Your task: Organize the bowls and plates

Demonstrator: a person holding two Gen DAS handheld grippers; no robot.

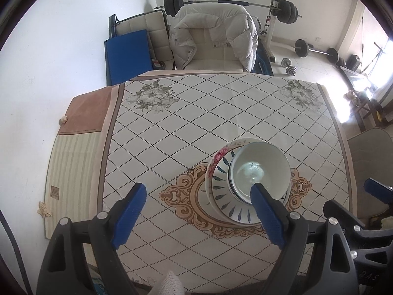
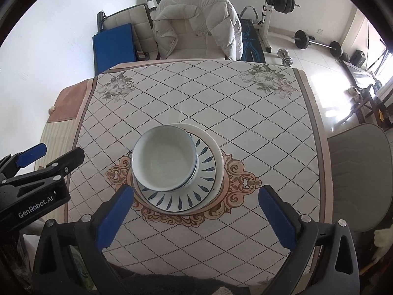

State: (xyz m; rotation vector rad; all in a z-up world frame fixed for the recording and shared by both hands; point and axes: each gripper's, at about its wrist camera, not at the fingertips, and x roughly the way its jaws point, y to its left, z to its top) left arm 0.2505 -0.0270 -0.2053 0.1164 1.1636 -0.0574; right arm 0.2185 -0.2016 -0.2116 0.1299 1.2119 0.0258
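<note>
Both grippers, left gripper and right gripper, spread and empty above table; bowls sit off-centre on stacked plates: a nudge could tip them.

1. Your left gripper hangs above the tablecloth, jaws wide, nothing between them.
2. White bowl sits nested on a blue-leaf plate, over a rose-rimmed plate.
3. Your right gripper shows at the right edge.
4. Puffy jacket drapes the far chair.
</note>
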